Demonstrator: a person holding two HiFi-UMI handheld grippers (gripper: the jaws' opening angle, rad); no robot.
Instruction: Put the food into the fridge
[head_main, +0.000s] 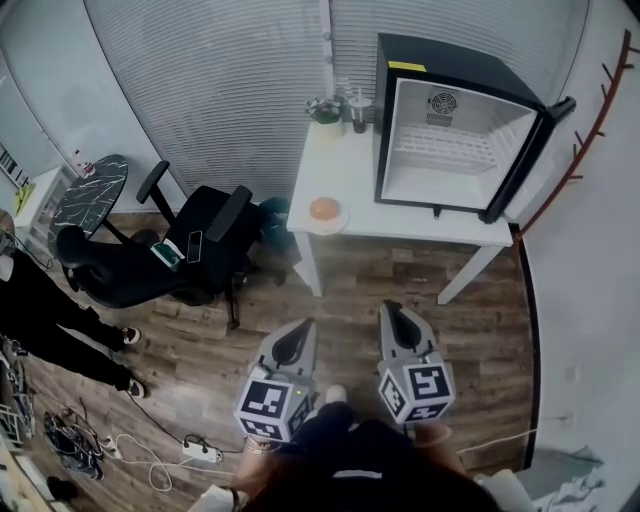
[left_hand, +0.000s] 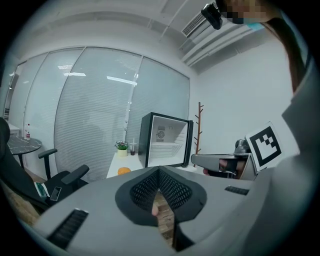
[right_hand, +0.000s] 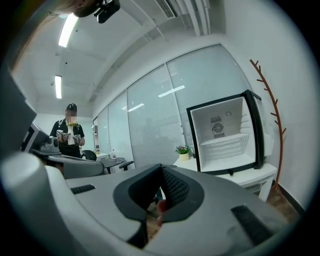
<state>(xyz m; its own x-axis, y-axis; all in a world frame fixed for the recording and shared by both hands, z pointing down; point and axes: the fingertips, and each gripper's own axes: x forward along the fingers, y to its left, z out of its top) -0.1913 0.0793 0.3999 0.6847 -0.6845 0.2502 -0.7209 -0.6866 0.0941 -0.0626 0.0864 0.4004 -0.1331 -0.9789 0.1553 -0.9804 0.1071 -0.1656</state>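
A black mini fridge (head_main: 450, 130) stands on the white table (head_main: 350, 180) with its door swung open to the right and its white inside bare. An orange piece of food (head_main: 325, 209) lies on a small plate near the table's front left corner. Both grippers hang over the wooden floor, well short of the table. My left gripper (head_main: 297, 330) is shut and holds nothing. My right gripper (head_main: 392, 310) is shut too, also with nothing in it. The left gripper view shows the fridge (left_hand: 167, 140) and the food (left_hand: 124, 170) ahead; the right gripper view shows the fridge (right_hand: 227, 132).
A potted plant (head_main: 325, 110) and a dark cup (head_main: 359, 115) stand at the table's back, left of the fridge. A black office chair (head_main: 190, 250) sits left of the table. A person (head_main: 40, 310) stands at far left. Cables and a power strip (head_main: 200, 452) lie on the floor.
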